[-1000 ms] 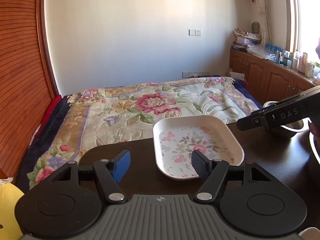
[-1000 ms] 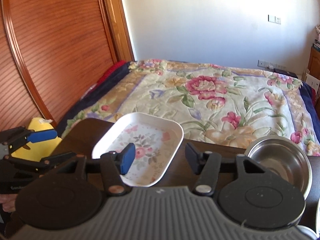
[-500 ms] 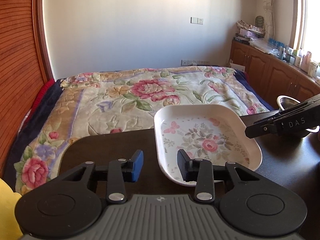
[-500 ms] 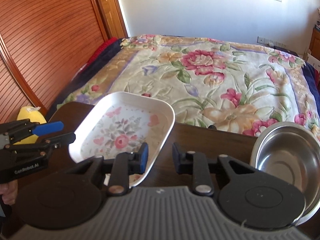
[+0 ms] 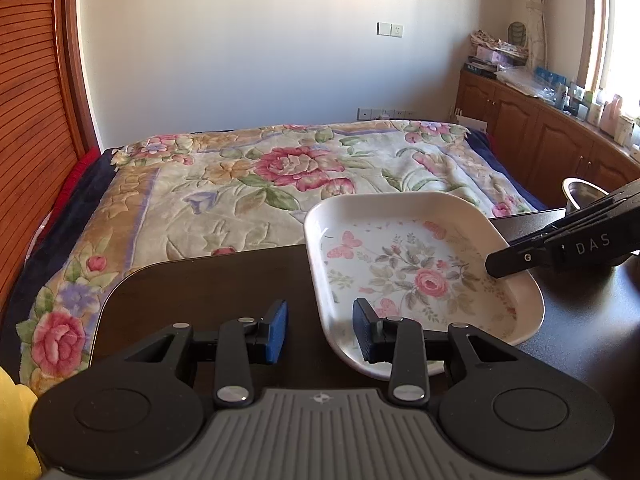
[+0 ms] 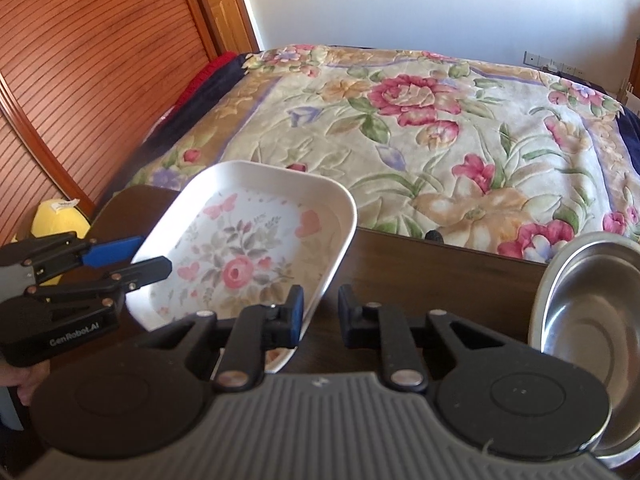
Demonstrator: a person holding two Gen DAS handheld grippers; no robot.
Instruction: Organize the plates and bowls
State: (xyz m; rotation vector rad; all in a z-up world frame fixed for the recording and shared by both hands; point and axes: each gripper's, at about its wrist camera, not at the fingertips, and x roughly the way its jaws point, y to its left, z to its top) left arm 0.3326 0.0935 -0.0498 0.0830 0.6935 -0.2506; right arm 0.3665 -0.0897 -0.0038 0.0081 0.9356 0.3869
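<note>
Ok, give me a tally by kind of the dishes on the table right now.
Floral plates: 1, the white square floral plate, lying flat.
Steel bowls: 1, the steel bowl at the table's right end.
Total: 2 dishes, apart from each other.

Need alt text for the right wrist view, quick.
The right gripper, jaws open, straddles the near edge of a floral plate on a dark table. A steel bowl sits right; the left gripper reaches in left.
</note>
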